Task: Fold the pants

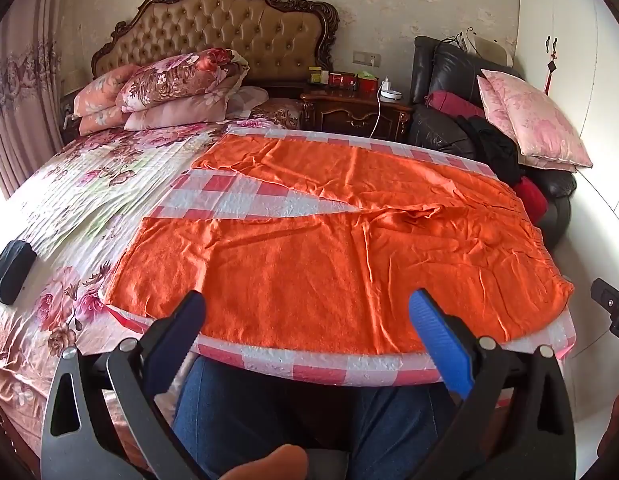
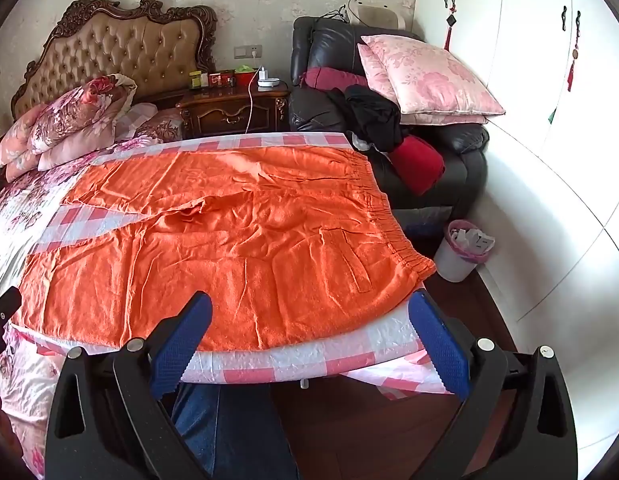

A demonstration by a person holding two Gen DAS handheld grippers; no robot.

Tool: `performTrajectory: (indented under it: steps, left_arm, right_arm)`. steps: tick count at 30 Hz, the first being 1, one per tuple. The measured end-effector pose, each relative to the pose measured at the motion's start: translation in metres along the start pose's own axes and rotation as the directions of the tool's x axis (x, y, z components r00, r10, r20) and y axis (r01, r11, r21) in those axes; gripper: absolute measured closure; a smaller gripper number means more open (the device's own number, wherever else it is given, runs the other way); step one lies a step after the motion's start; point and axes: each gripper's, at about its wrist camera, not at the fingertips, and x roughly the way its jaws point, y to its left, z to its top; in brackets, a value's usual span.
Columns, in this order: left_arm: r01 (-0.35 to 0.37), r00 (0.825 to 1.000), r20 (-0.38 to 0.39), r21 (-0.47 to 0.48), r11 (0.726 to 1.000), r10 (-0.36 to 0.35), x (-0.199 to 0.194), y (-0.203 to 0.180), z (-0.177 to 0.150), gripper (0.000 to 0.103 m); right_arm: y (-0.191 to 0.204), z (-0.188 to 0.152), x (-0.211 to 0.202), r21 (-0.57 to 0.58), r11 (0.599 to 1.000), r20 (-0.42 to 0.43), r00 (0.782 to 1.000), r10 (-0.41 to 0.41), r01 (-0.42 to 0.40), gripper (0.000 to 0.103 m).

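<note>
Both grippers, left gripper [image 1: 307, 322] and right gripper [image 2: 309, 326], hover with jaws spread wide, empty; best pinch the pants [image 1: 329, 248] along their near edge and fold leg over leg.

Your left gripper [image 1: 309, 320] and right gripper [image 2: 313, 324] look alike: black plastic frames with triangular cut-outs, round silver screw heads at the pivots, and ribbed blue pads lining the jaws. You wear blue denim trousers [image 1: 389, 424], visible below both tools.

Orange pants [image 1: 329, 248] on pink-and-white checked cloth [image 1: 229, 196].
</note>
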Motion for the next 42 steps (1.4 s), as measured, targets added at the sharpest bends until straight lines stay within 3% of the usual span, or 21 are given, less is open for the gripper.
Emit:
performTrajectory:
  steps: [42]
  left_arm:
    - [0.0, 1.0, -0.002, -0.004, 1.0, 0.0, 0.0007, 0.0014, 0.0002, 0.002]
  right_arm:
    - [-0.0025, 0.0049, -0.0051, 0.003, 1.0, 0.008, 1.0, 0.002, -0.002, 0.007]
